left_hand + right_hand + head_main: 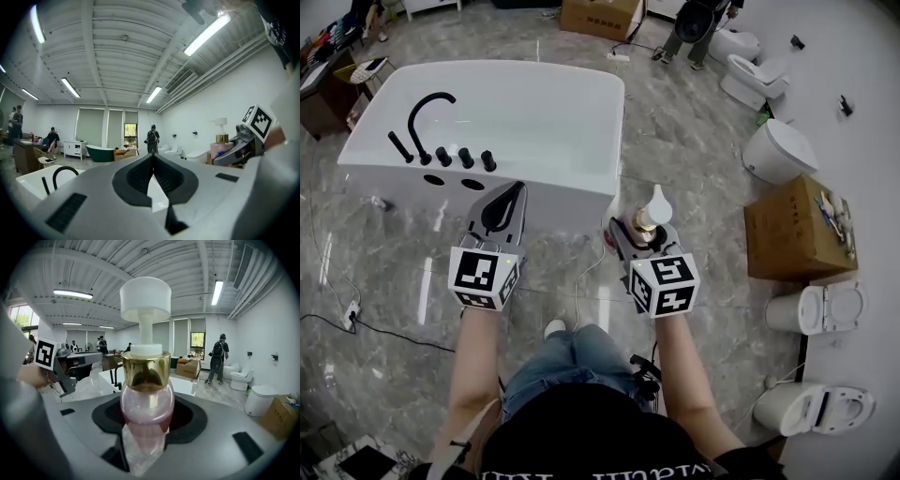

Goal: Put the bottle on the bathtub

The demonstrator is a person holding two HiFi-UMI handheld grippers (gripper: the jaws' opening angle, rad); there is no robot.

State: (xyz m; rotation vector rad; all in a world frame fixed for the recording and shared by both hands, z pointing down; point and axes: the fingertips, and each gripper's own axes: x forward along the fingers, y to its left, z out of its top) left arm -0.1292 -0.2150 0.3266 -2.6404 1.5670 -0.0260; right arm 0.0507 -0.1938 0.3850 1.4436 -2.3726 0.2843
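My right gripper [643, 236] clamps the pink pump bottle [652, 212] (held upright); my left gripper [506, 201], jaws together, hovers near the bathtub [572, 122].

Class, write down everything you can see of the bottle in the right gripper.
The bottle is a pump dispenser: rounded clear body, pink inside, gold collar, white stem and pump head. It stands upright, its lower body clamped between the jaws of the right gripper, the only thing touching it. It is held in the air beside the white bathtub, not yet on it.
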